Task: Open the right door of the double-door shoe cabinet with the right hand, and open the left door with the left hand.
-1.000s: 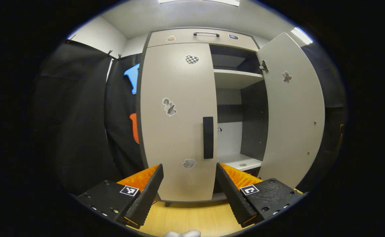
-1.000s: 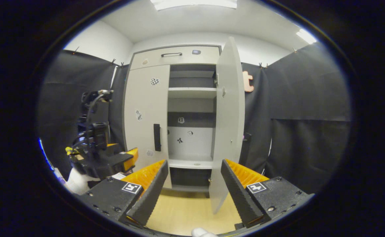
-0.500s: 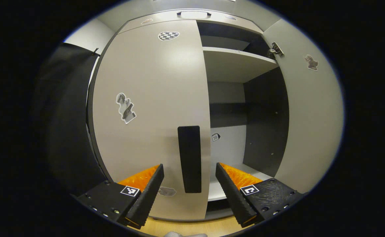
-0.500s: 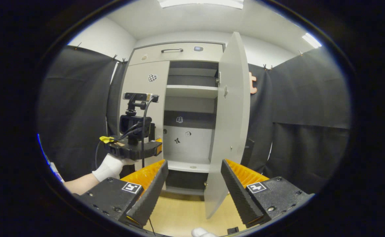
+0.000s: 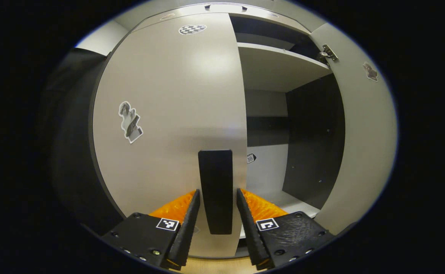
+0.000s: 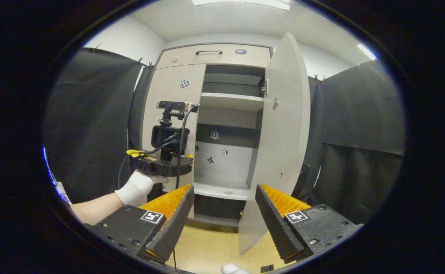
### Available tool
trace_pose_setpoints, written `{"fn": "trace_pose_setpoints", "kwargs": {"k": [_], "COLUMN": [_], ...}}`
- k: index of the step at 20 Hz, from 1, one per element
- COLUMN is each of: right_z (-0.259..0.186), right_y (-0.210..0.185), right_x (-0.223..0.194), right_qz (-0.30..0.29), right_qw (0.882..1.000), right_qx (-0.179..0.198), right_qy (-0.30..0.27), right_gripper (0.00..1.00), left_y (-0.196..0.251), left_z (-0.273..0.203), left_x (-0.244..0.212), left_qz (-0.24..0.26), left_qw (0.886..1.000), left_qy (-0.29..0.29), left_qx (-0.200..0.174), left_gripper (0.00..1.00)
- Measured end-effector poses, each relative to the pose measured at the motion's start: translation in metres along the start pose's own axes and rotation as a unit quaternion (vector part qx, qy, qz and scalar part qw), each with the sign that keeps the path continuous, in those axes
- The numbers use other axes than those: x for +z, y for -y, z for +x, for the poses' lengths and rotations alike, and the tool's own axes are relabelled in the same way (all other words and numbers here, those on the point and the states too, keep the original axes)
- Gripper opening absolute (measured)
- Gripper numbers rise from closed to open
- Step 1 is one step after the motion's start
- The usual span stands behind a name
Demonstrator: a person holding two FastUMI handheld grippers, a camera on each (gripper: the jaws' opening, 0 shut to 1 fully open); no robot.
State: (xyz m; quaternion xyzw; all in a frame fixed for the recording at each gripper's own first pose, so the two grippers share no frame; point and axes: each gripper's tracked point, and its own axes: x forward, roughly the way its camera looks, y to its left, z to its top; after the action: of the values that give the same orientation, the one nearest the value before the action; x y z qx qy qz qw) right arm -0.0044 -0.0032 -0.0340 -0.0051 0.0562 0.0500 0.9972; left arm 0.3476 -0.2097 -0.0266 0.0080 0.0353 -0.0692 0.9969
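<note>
The pale grey left door [image 5: 169, 95] of the shoe cabinet is closed. Its black vertical handle [image 5: 215, 179] stands between the fingers of my left gripper [image 5: 218, 192], which press on it from both sides. The right door [image 5: 363, 144] hangs swung open, showing the shelves inside. In the right gripper view the open right door [image 6: 283, 125] stands edge-on ahead. My right gripper [image 6: 224, 190] is open and holds nothing, well back from the cabinet. To its left a gloved hand [image 6: 139, 186] holds the left gripper [image 6: 186, 156] against the left door [image 6: 169, 99].
A drawer front [image 6: 215, 57] with a dark handle runs across the cabinet's top. White shelves [image 6: 222, 188] and a dark back panel show inside. Black cloth walls [image 6: 89, 125] flank the cabinet on both sides. The floor [image 6: 211, 251] is light wood.
My left gripper has moved in on the left door's handle and its fingers have closed onto it. The right gripper has drifted a little, still open.
</note>
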Motion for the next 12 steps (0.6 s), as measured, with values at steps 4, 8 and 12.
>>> {"fn": "trace_pose_setpoints", "kwargs": {"k": [4,8,12], "right_z": [0.003,-0.001,-0.008], "right_y": [-0.009,-0.010,0.000], "right_x": [0.001,0.001,0.001], "right_qz": [0.001,0.004,0.005], "right_qw": [1.000,1.000,1.000], "right_qx": [0.011,0.016,0.009], "right_qy": [0.000,0.002,0.006], "right_gripper": [0.99,0.99,1.00], "left_y": [-0.002,-0.002,-0.003], "left_z": [0.000,-0.002,-0.007], "left_x": [-0.001,-0.001,-0.003], "left_qz": [0.008,-0.003,0.000], "left_qw": [1.000,1.000,1.000], "left_qy": [0.004,0.002,0.003], "left_qx": [-0.002,-0.001,-0.015], "left_gripper": [0.24,0.19,0.11]}}
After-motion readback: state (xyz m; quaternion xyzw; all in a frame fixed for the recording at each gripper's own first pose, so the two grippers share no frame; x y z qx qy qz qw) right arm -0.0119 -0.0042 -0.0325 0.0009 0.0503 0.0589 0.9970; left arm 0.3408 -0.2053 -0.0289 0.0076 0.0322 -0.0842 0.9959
